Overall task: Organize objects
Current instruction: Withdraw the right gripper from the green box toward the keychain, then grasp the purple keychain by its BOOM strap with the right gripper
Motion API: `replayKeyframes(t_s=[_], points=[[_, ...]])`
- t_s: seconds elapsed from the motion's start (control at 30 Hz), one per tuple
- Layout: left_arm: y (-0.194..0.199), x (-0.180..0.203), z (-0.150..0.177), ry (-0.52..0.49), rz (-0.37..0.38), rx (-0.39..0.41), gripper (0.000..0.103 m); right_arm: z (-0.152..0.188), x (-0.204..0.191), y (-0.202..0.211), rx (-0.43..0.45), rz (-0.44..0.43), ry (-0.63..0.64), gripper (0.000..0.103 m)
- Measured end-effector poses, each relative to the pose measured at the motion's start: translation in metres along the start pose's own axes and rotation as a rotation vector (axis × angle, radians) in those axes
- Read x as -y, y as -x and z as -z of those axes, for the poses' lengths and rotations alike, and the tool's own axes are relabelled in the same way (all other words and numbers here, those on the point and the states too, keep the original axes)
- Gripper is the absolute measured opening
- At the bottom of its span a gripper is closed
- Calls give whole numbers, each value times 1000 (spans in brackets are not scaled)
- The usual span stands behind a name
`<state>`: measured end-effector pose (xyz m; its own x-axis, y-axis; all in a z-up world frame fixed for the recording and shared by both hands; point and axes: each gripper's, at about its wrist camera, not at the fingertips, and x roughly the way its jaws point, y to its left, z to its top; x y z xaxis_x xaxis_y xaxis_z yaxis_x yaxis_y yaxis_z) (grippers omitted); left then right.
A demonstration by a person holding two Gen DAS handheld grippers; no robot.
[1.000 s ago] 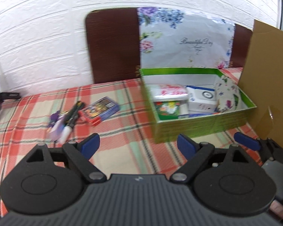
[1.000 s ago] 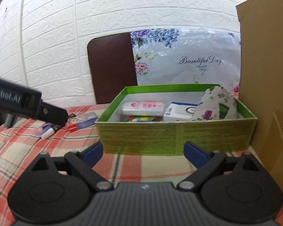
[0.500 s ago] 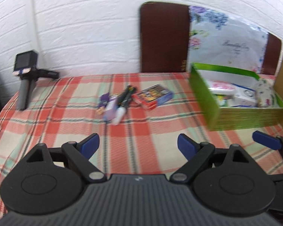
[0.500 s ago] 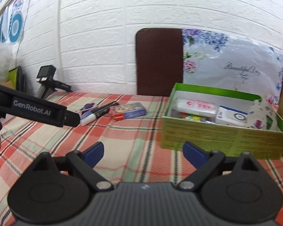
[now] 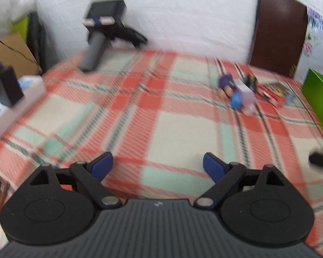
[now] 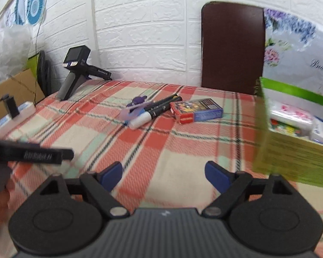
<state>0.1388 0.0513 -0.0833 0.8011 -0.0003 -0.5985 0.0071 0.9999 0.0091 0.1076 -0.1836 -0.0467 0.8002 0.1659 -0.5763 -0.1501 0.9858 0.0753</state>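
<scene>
right wrist view shows the risk best: the right tool (image 6: pixel 162 175) is empty with its jaws closing on nothing, so it may be too narrow by the time it reaches anything wide like the card box (image 6: pixel 197 110). the loose things lie bunched and touching: a white-capped marker (image 6: pixel 147 115) and a black marker (image 6: pixel 164 102) lie side by side, with a purple clip-like piece (image 6: pixel 135 105) against them, so a grab at one would likely drag or roll its neighbour. the left wrist view is heavily blurred, which makes aim uncertain. the green box (image 6: pixel 290 148) stands close on the right, and a sideways sweep could knock its wall.

the left tool (image 5: pixel 158 165) is empty, its jaws opening over bare checked cloth on the surface (image 5: pixel 183 129). the marker cluster (image 5: pixel 239 92) lies ahead of it and to the right, well apart. from the right tool, the cluster and card box lie straight ahead, also well apart, with the green box nearer on the right.
</scene>
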Motion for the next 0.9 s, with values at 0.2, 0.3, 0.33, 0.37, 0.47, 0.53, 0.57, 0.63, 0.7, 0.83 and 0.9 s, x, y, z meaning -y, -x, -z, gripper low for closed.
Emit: replayKeyframes(t_s=[0.2,0.3,0.33,0.37,0.47,0.53,0.57,0.63,0.7,0.83,0.9], points=[[3,-14,9,53,65,93,97,-59,-10,-58,-11,-49,-108,64],[3,-14,9,59,89,102,97,-76,-26,-92,-32,-48,-88,56],[3,-16,10,67,98,104,97,-78,-32,-102,-39,-45,-73,53],[3,-17,10,74,105,106,97,-79,-36,-111,-49,-40,-55,46],[1,-19,10,85,118,110,97,-74,-42,-125,-62,-21,-17,23],[0,-20,10,90,124,111,98,-70,-44,-118,-56,-12,8,20],[0,-20,10,91,125,112,98,-69,-43,-113,-60,-20,5,19],[0,-20,10,90,125,112,98,-62,-43,-101,-65,-32,20,19],[0,-19,10,90,123,111,98,-51,-42,-86,-68,-39,29,18],[0,-19,10,82,120,107,99,-18,-33,-47,-108,-90,22,18],[-1,-18,10,73,116,103,99,1,-25,-24,-121,-110,42,18]])
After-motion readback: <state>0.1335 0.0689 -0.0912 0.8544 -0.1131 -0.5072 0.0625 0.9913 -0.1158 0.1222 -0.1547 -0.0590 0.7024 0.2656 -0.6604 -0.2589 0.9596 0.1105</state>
